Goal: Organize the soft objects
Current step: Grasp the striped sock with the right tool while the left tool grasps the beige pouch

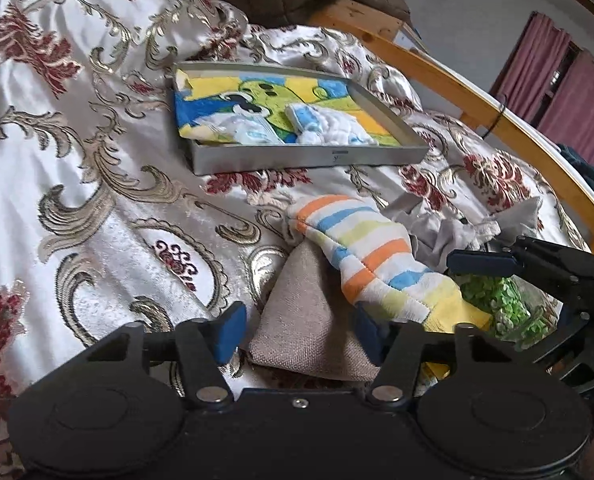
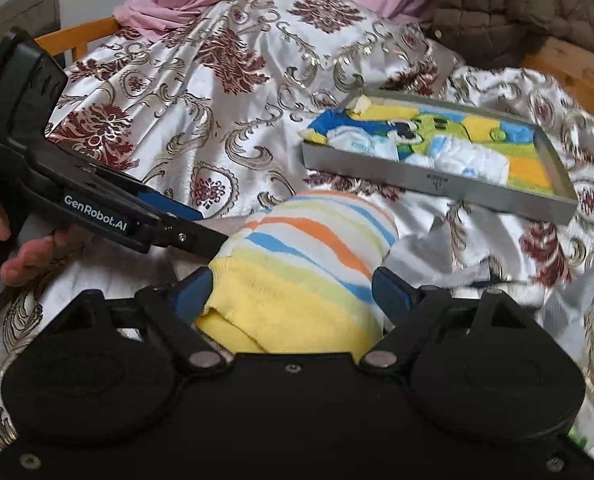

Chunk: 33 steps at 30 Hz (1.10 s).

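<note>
Black gripper housing fills the bottom of both views. Between the spread blue pads of the left gripper sits a beige woven cloth; the jaws stand wide apart and do not pinch it, though the right pad is partly hidden under the striped towel. That towel, banded orange, blue, yellow and white, runs its long axis from about 11 o'clock down to 4 o'clock in the left wrist view, its yellow end lowest.

In the right wrist view the same striped towel bulges up between the pads of the right gripper, yellow end nearest the camera, stripes running off toward 1 o'clock. Those jaws are also wide apart, with a blue pad at each flank of the towel; whether they press it I cannot tell.

Only the left view shows a grey cloth and a green-patterned cloth at 3 o'clock, beside the right gripper's finger. Only the right view shows the person's hand on the left tool at 9 o'clock.

On the floral bedspread, a metal tray lies at 12 o'clock, holding a cartoon towel and small white-and-blue garments.
</note>
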Each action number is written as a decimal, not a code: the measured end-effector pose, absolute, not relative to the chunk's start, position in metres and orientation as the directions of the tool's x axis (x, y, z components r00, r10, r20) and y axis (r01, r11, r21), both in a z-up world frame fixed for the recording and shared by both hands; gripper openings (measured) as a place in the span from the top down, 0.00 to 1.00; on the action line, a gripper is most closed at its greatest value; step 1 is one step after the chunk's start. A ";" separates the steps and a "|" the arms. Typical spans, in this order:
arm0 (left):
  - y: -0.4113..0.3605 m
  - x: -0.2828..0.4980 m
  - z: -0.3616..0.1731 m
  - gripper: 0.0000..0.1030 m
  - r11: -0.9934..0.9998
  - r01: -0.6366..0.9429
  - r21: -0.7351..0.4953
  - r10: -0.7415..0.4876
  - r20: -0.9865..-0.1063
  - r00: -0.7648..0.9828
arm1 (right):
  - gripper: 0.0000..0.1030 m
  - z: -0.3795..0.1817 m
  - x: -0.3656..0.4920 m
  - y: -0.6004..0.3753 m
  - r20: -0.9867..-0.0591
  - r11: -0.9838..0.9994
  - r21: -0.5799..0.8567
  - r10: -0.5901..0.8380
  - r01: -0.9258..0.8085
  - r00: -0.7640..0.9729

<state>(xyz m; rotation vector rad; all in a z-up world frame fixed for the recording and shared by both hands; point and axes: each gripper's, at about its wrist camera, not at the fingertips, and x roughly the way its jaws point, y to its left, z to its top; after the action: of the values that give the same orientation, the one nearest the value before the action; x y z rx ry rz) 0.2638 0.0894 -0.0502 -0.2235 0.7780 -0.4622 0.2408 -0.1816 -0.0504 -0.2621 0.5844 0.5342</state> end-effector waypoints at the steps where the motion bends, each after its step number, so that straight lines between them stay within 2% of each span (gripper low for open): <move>1: 0.088 0.265 -0.051 0.49 0.875 0.321 -0.361 -0.483 -0.627 0.611 | 0.26 -0.052 0.240 -0.184 -0.589 0.839 -0.077 0.398 -0.539 0.703; 11: 0.090 0.265 -0.054 0.69 0.870 0.277 -0.408 -0.488 -0.632 0.602 | 0.60 -0.066 0.242 -0.195 -0.600 0.855 0.047 0.437 -0.516 0.670; 14: 0.085 0.263 -0.051 0.78 0.875 0.289 -0.388 -0.482 -0.636 0.602 | 0.78 -0.062 0.235 -0.200 -0.587 0.856 0.026 0.431 -0.516 0.685; 15: 0.083 0.262 -0.050 0.80 0.878 0.290 -0.382 -0.477 -0.639 0.604 | 0.88 -0.060 0.233 -0.201 -0.583 0.858 0.013 0.424 -0.514 0.693; 16: 0.082 0.262 -0.049 0.81 0.878 0.288 -0.383 -0.477 -0.639 0.603 | 0.91 -0.057 0.231 -0.204 -0.576 0.862 0.000 0.414 -0.506 0.705; 23: 0.074 0.246 -0.030 0.87 0.894 0.281 -0.349 -0.445 -0.624 0.642 | 0.95 -0.038 0.218 -0.226 -0.509 0.895 -0.078 0.342 -0.438 0.790; 33: 0.074 0.214 0.025 0.88 0.908 0.300 -0.293 -0.414 -0.505 0.758 | 0.95 0.014 0.202 -0.247 -0.370 0.910 -0.117 0.331 -0.397 0.868</move>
<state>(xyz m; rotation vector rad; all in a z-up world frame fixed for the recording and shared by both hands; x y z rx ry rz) 0.2143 0.0738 0.0252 -0.1998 0.5949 -0.3919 0.2019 -0.2465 0.0141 -0.1924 0.3518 0.3832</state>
